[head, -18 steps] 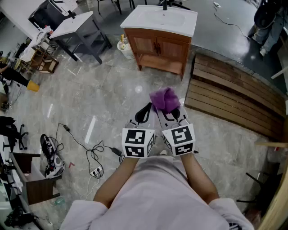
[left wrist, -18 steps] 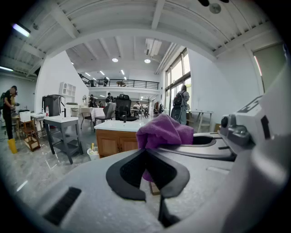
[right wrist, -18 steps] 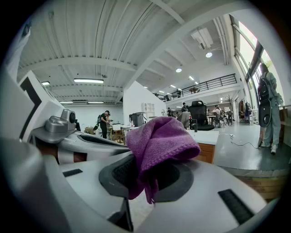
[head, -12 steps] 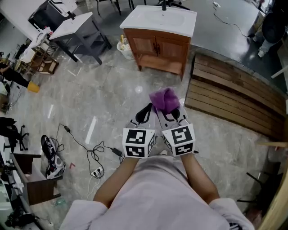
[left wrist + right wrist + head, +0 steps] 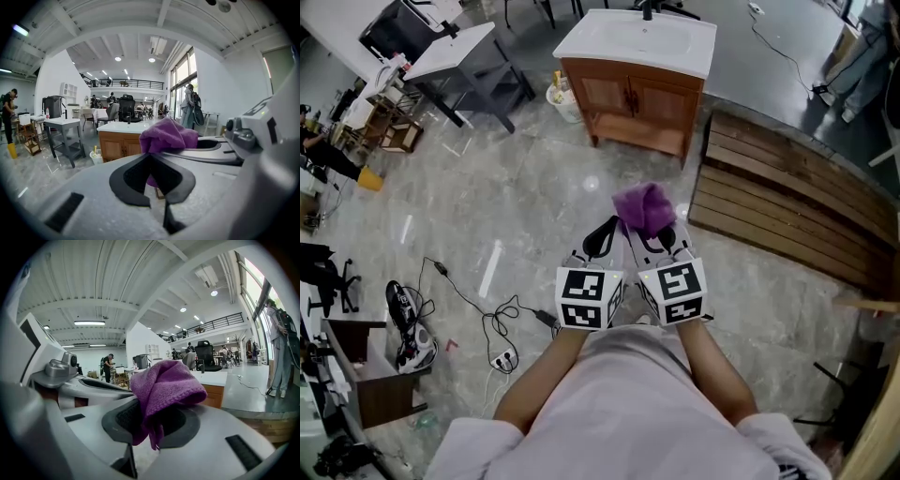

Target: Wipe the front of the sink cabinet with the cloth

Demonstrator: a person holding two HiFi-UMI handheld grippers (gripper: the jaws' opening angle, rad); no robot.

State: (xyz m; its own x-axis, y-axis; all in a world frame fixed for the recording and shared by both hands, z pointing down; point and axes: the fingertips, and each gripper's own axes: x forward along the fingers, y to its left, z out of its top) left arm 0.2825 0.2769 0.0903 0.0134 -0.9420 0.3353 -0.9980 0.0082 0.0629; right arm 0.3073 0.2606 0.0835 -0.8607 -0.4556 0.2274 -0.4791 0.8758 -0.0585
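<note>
The sink cabinet (image 5: pixel 630 98), brown wood with a white basin top, stands far ahead across the grey floor. I hold both grippers close together at waist height, well short of it. My right gripper (image 5: pixel 663 234) is shut on a bunched purple cloth (image 5: pixel 645 208), which rises above its jaws (image 5: pixel 161 385). My left gripper (image 5: pixel 602 236) sits right beside it on the left, its black pads closed together with nothing between them. In the left gripper view the cloth (image 5: pixel 166 136) shows just past my left gripper (image 5: pixel 152 159), with the cabinet (image 5: pixel 117 144) behind.
A low wooden slat platform (image 5: pixel 787 202) lies to the right of the cabinet. A small bucket (image 5: pixel 560 97) stands at the cabinet's left, and a grey table (image 5: pixel 464 61) beyond it. Cables and a power strip (image 5: pixel 492 328) lie on the floor at the left. A person (image 5: pixel 862 47) stands far right.
Both grippers and the cloth keep their places. The person at the far right has shifted a little, and the view has nudged slightly.
</note>
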